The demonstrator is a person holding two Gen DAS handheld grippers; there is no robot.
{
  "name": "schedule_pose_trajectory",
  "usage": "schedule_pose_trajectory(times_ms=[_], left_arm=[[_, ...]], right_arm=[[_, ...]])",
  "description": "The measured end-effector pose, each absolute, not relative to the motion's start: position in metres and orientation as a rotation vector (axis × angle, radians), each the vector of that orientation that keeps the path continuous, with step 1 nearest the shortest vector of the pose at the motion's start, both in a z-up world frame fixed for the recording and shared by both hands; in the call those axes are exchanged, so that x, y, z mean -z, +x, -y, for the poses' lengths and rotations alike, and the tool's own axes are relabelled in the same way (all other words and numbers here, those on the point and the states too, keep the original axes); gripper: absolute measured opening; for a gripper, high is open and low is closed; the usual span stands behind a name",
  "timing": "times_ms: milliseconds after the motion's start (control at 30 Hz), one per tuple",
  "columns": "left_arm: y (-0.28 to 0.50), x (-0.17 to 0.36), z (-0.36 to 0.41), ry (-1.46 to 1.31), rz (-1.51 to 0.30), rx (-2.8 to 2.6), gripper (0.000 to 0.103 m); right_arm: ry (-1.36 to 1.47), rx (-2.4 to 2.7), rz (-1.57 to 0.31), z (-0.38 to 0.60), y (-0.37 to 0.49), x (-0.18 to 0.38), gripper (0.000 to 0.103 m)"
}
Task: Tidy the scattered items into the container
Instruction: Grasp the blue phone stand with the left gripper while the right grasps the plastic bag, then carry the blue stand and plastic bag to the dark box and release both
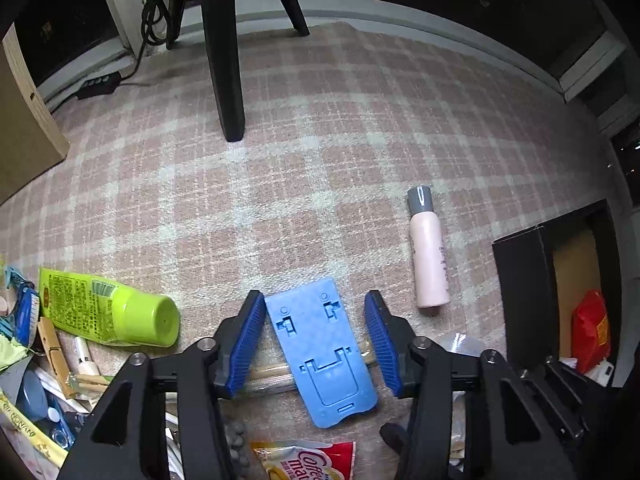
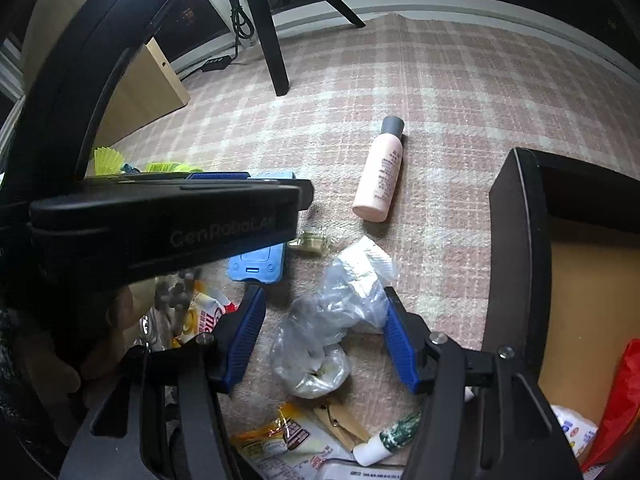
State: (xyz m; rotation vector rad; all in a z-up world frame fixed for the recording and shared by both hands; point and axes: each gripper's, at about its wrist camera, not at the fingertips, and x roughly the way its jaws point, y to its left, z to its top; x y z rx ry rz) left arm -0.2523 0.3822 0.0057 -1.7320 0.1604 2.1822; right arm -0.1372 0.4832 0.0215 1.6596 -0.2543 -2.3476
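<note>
My left gripper (image 1: 316, 308) is open, its blue pads either side of a flat blue plastic stand (image 1: 320, 356) that lies on the checked carpet; the left pad seems to touch its edge. My right gripper (image 2: 324, 304) is open around a crumpled clear plastic bag (image 2: 320, 336) on the carpet. The blue stand also shows in the right wrist view (image 2: 258, 264), partly hidden by the left gripper's body. A pink bottle with a grey cap (image 1: 428, 256) (image 2: 380, 172) lies further out. The black box (image 1: 520, 280) (image 2: 516, 248), the container, stands open at the right, with a red packet (image 1: 590, 328) inside.
A green bottle (image 1: 112, 308) lies at the left beside a heap of small items (image 1: 36, 360). A Coffee-mate sachet (image 1: 308, 460), wooden clothespegs (image 2: 344, 424) and a small tube (image 2: 384, 440) lie near. A black chair leg (image 1: 226, 60) and a wooden panel (image 1: 24, 120) stand beyond.
</note>
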Motion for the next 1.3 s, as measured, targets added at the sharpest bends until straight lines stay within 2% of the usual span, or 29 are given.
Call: schedule_pose_trajectory(times_ms=[33,133,200,600,900,1300], left_arm=[[-0.251,-0.006,-0.382,-1.727,-0.169,-2.189,0.039],[-0.250,-0.006,-0.379,-1.719,-0.157,-2.186,0.036],[-0.249,-0.006,-0.378,-1.713,-0.156,-2.185,0.036],[-0.244,-0.024,-0.367,-1.657,-0.073,-2.187,0.034],[-0.222,-0.066,-0.362,-1.545,-0.028,-2.214,0.034],[-0.186,-0.126,-0.411,-1.335,-0.022,-2.140,0.034]], right_arm=[[1.661,2.354,0.244,-0.483,-0.138,-0.021,0.045],[1.652,2.347,0.278,-0.488,-0.137,-0.021,0.040],[1.646,2.338,0.287,-0.488,-0.136,-0.021,0.030],[1.542,2.384,0.297,-0.488,-0.129,-0.040,0.028],[1.422,2.448,0.332,-0.503,-0.116,-0.077,0.028],[1.336,2.634,0.403,-0.579,-0.089,-0.115,0.028]])
